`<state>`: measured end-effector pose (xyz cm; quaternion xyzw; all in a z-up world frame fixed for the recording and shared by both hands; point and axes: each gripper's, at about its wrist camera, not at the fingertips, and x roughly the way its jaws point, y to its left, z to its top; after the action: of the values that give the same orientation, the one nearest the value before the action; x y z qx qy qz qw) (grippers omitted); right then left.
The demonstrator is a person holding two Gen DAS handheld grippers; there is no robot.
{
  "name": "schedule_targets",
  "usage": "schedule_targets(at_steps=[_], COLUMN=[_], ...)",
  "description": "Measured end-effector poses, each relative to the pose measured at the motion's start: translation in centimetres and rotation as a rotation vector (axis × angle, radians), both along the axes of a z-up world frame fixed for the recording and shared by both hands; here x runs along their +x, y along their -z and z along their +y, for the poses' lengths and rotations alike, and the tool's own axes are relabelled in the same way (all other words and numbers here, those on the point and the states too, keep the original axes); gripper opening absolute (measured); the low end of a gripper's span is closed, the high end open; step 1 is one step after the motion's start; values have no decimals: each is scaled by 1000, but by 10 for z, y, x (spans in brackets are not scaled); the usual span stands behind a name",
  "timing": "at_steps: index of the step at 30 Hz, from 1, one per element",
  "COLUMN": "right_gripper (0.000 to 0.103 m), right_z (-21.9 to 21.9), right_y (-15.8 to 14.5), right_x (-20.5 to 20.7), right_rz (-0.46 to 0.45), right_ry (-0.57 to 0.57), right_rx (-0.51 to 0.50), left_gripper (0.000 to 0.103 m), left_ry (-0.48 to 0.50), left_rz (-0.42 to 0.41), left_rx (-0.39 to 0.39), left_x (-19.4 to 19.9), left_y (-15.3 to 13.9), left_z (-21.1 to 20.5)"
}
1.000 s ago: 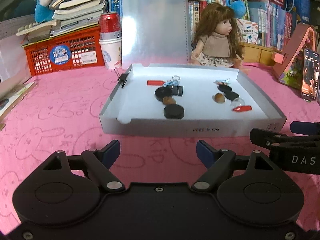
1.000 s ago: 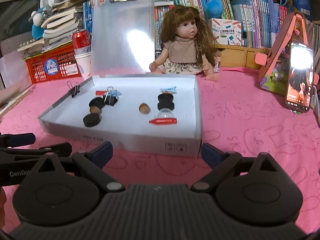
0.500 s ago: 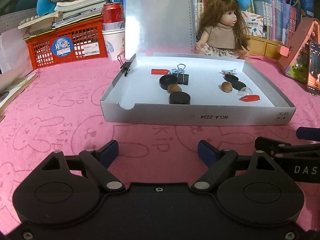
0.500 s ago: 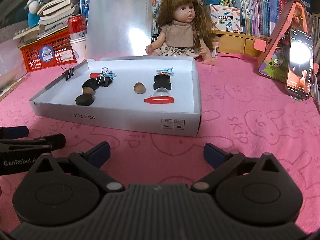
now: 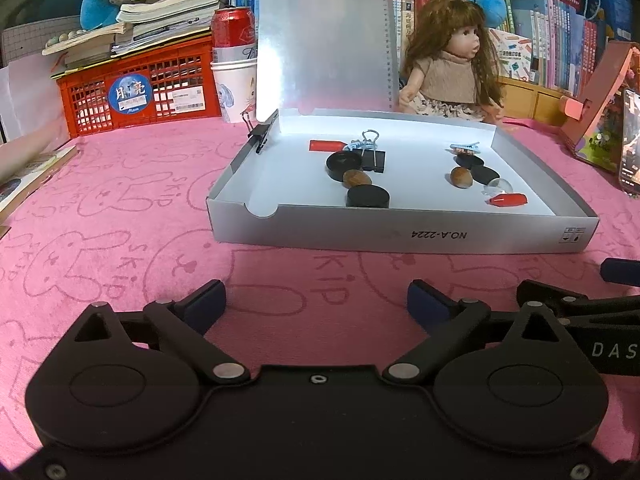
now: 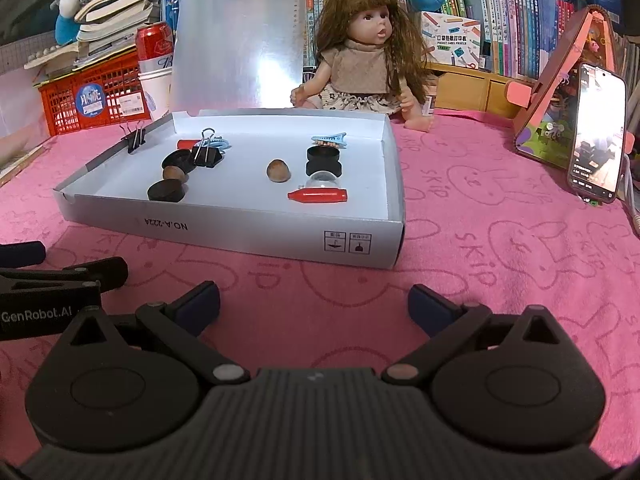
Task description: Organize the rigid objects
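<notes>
Pink cloth covers the surface; the grey tray (image 5: 400,236) lies just beyond both tongs, small items inside in a left and a right cluster. Your left tongs (image 5: 316,300) are opening, empty; right tongs (image 6: 314,304) spread, empty. Reach over the near wall, not through it.

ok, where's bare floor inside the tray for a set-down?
Free in the tray: the near-left corner behind the notch, and the lane between the left cluster's black binder clip and the nut. Crowded around the stacked black discs and red cap.
</notes>
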<state>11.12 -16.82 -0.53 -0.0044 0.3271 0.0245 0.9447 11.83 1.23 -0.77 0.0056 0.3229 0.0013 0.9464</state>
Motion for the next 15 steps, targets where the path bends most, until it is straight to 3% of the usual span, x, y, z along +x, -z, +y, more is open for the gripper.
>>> schedule_targets(at_steps=[15], right_gripper=[103], right_z=[0], right_y=[0], right_x=[-2], right_rz=[-1], right_ry=[5], right_rx=[6], left_gripper=[103], left_ry=[-4], left_rz=[8], left_rx=[-3], left_x=[1], left_y=[1], left_z=[0])
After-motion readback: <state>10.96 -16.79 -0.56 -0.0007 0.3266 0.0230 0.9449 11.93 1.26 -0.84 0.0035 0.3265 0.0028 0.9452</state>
